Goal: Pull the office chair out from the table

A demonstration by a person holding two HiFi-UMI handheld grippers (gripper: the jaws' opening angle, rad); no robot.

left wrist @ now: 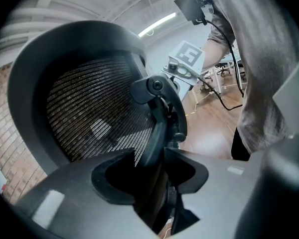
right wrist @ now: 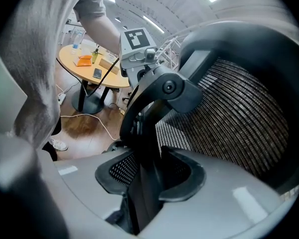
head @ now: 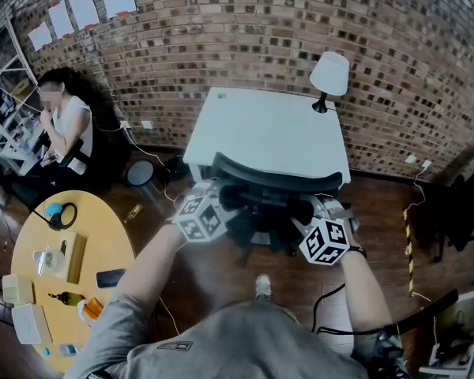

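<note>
A black office chair point(head: 257, 181) with a mesh back stands against the front edge of the white table point(head: 261, 129). My left gripper point(head: 213, 208) is at the chair's left side and my right gripper point(head: 312, 223) at its right side. In the left gripper view the left gripper point(left wrist: 154, 166) is shut on a black armrest strut point(left wrist: 158, 126), with the mesh back point(left wrist: 89, 113) just behind it. The right gripper view shows the right gripper point(right wrist: 147, 171) shut on the other strut point(right wrist: 149, 118) beside the mesh point(right wrist: 229, 118).
A white lamp point(head: 329, 76) stands on the table's far right corner, against the brick wall. At the left is a round yellow table point(head: 63, 267) with small items, and a seated person point(head: 67, 125) behind it. Cables point(head: 415, 188) lie on the wooden floor at the right.
</note>
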